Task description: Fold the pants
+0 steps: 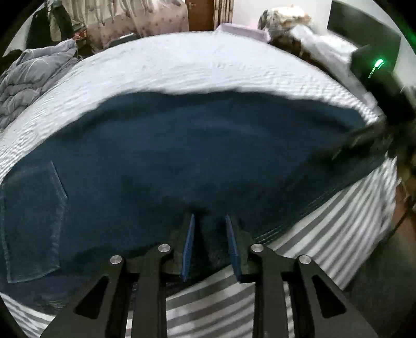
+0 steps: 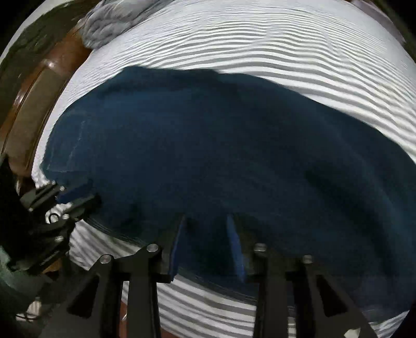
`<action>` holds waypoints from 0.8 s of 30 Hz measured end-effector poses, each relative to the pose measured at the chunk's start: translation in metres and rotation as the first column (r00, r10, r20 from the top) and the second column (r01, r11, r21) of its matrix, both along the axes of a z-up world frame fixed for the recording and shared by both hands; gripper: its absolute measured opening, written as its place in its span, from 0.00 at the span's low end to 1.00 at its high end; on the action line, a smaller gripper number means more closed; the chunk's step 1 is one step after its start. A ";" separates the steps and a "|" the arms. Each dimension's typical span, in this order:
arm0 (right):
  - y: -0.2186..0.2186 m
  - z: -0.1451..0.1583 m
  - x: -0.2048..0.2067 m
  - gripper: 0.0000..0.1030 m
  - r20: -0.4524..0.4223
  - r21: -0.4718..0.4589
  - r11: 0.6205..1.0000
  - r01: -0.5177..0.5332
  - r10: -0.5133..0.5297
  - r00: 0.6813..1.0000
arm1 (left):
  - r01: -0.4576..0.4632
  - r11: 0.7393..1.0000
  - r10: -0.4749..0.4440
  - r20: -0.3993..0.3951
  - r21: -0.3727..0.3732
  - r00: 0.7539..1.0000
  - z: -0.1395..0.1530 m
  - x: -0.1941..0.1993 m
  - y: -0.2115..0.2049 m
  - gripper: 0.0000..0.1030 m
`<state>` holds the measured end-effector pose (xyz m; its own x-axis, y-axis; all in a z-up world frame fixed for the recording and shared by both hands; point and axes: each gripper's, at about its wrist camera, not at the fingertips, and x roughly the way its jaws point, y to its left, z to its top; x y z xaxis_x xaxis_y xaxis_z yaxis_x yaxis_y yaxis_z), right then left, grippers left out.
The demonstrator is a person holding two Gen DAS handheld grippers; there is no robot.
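Left wrist view: we look down on a bed point(image 1: 197, 65) covered by a sheet with fine grey and white stripes, which fills most of both pictures. Spread flat across it lie the dark blue pants point(image 1: 182, 156), taking up the middle of the frame from edge to edge. A sewn patch pocket point(image 1: 31, 221) shows on the cloth at the far left, and a stitched hem edge runs along the lower right, near the side of the bed. A rumpled grey quilt point(image 1: 28, 75) is heaped at the upper left corner of the bed, and a heap of pale bedding point(image 1: 286, 18) sits at the upper right, well apart from the pants.

At the bottom centre we see our left gripper point(image 1: 210, 221), pointing steeply down at the near edge of the pants. Its blue pads stand slightly apart with a fold of the dark cloth between them; we cannot tell whether they press on it.

Right wrist view: the pants point(image 2: 221, 145) again cover the middle of the striped sheet, with the quilt point(image 2: 109, 23) at the top left. Our right gripper point(image 2: 205, 221) is at the bottom centre, its pads over the hem, and its jaws are pressed together on the cloth. The left gripper point(image 2: 75, 197) shows at the left edge, its tips at the same hem, well apart from the right one.
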<state>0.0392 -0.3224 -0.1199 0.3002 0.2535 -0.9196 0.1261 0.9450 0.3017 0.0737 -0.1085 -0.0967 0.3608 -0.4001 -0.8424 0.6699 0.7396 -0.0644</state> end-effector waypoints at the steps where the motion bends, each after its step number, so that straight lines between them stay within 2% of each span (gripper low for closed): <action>1: -0.014 0.000 -0.006 0.09 -0.006 -0.013 0.999 0.039 -0.039 0.999 | -0.005 1.000 0.005 -0.003 -0.022 1.000 -0.001 0.000 0.003 0.29; 3: -0.039 0.002 -0.018 0.10 -0.003 -0.004 0.996 0.091 -0.091 0.996 | -0.004 1.000 0.004 -0.013 -0.019 1.000 0.001 0.001 0.002 0.32; 4: -0.049 0.005 -0.025 0.12 -0.006 -0.036 0.992 0.118 -0.119 0.993 | -0.002 1.000 0.002 -0.006 -0.006 1.000 0.001 0.002 0.000 0.34; 5: -0.056 0.008 -0.031 0.15 -0.010 -0.063 0.988 0.141 -0.142 0.990 | 0.003 1.000 -0.003 0.009 0.015 1.000 -0.002 0.004 -0.003 0.36; 6: -0.067 0.011 -0.040 0.25 -0.006 -0.064 0.981 0.183 -0.183 0.983 | 0.005 0.999 -0.005 0.020 0.036 1.000 0.000 0.003 -0.006 0.36; 8: -0.095 0.024 -0.069 0.31 0.039 0.003 0.955 0.298 -0.298 0.954 | -0.016 0.999 0.015 0.012 0.045 1.000 0.004 0.006 -0.007 0.36; 10: -0.122 0.033 -0.104 0.35 0.065 0.053 0.908 0.416 -0.419 0.906 | -0.036 0.999 0.035 0.016 0.022 0.999 0.015 0.006 -0.004 0.36; 11: -0.137 0.035 -0.127 0.37 0.074 0.084 0.872 0.482 -0.488 0.870 | -0.042 0.999 0.042 0.016 -0.007 0.999 0.021 0.006 -0.005 0.36; 13: -0.169 0.032 -0.177 0.37 0.069 0.154 0.774 0.614 -0.628 0.775 | -0.053 0.996 0.055 0.022 -0.066 0.998 0.036 0.005 -0.011 0.36; 14: -0.182 0.030 -0.195 0.37 0.059 0.186 0.733 0.654 -0.673 0.737 | -0.051 0.996 0.053 0.023 -0.079 0.998 0.040 0.005 -0.013 0.36; 15: -0.195 0.025 -0.214 0.37 0.044 0.225 0.680 0.698 -0.722 0.690 | -0.042 0.994 0.045 0.027 -0.099 0.999 0.047 0.005 -0.021 0.36; 16: -0.208 0.017 -0.236 0.37 0.025 0.274 0.610 0.744 -0.777 0.629 | -0.037 0.994 0.040 0.029 -0.107 0.999 0.049 0.006 -0.027 0.36; 17: -0.218 0.010 -0.251 0.37 0.005 0.315 0.552 0.772 -0.814 0.580 | -0.018 0.994 0.021 0.029 -0.109 0.999 0.052 0.005 -0.039 0.36; 18: -0.222 0.005 -0.261 0.38 -0.007 0.350 0.514 0.783 -0.834 0.551 | -0.004 0.994 0.007 0.023 -0.110 1.000 0.053 0.004 -0.049 0.36; 19: -0.229 -0.004 -0.272 0.38 -0.025 0.407 0.459 0.790 -0.858 0.512 | 0.005 0.994 -0.004 0.013 -0.111 1.000 0.053 0.003 -0.056 0.36; 21: -0.230 -0.016 -0.284 0.40 -0.045 0.452 0.399 0.798 -0.883 0.467 | 0.037 0.994 -0.040 -0.025 -0.106 0.999 0.050 -0.001 -0.082 0.36; 24: -0.234 -0.025 -0.290 0.42 -0.052 0.447 0.389 0.805 -0.888 0.458 | 0.045 0.995 -0.050 -0.056 -0.088 0.997 0.040 -0.006 -0.110 0.36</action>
<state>-0.2508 -0.5567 -0.1449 0.6878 0.0592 -0.7235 0.7053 0.1812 0.6854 0.0679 -0.2181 -0.0569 0.2913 -0.4881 -0.8228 0.6973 0.6971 -0.1667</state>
